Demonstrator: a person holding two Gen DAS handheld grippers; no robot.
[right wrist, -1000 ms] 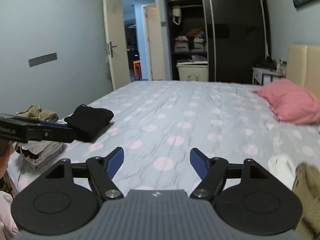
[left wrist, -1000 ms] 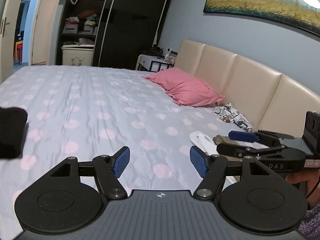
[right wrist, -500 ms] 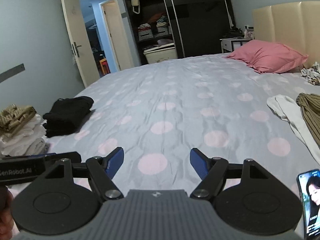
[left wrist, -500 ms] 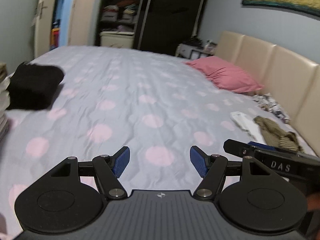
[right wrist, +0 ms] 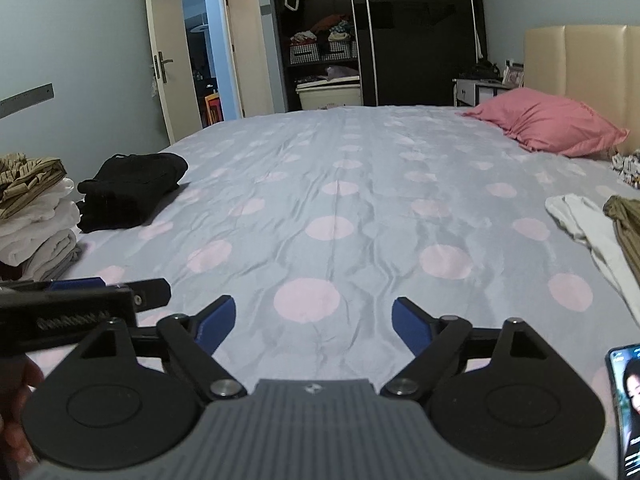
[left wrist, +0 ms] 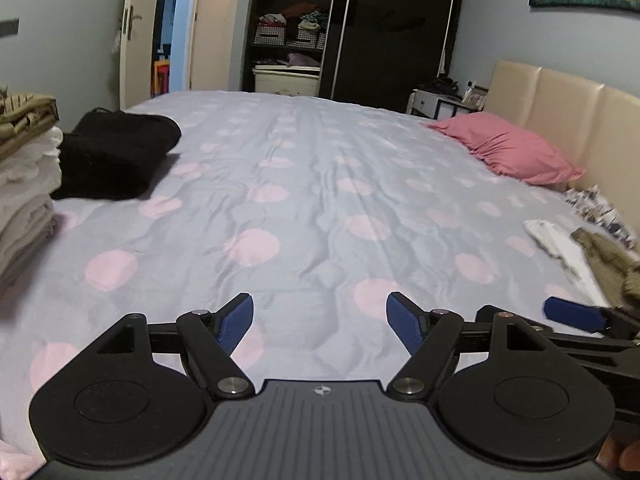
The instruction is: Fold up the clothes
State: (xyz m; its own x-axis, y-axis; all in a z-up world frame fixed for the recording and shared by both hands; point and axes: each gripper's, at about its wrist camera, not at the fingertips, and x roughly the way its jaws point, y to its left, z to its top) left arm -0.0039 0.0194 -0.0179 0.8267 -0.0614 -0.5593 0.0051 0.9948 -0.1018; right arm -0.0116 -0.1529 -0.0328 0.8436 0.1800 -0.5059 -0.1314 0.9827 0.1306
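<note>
My left gripper (left wrist: pixel 320 322) is open and empty above the dotted grey bedsheet (left wrist: pixel 312 208). My right gripper (right wrist: pixel 313 322) is also open and empty over the sheet (right wrist: pixel 340 216). A folded black garment (left wrist: pixel 116 152) lies at the left, also in the right wrist view (right wrist: pixel 132 188). A stack of folded pale clothes topped by an olive striped piece (right wrist: pixel 32 216) stands at the left edge. Unfolded white (right wrist: pixel 588 228) and olive (right wrist: pixel 628 228) garments lie at the right, white (left wrist: pixel 560 244) and olive (left wrist: pixel 608 256) in the left wrist view too.
A pink pillow (right wrist: pixel 552 128) lies by the beige headboard (left wrist: pixel 560 120). A patterned cloth (left wrist: pixel 600 212) lies near the headboard. A lit phone (right wrist: pixel 628 408) lies at the bed's near right corner. A dark wardrobe (right wrist: pixel 400 32) and an open door (right wrist: pixel 172 52) stand beyond the bed.
Both grippers have swung so that each view now faces straight across the bed; the folded stack and the black garment have come into the left wrist view. The jaws stay open.
</note>
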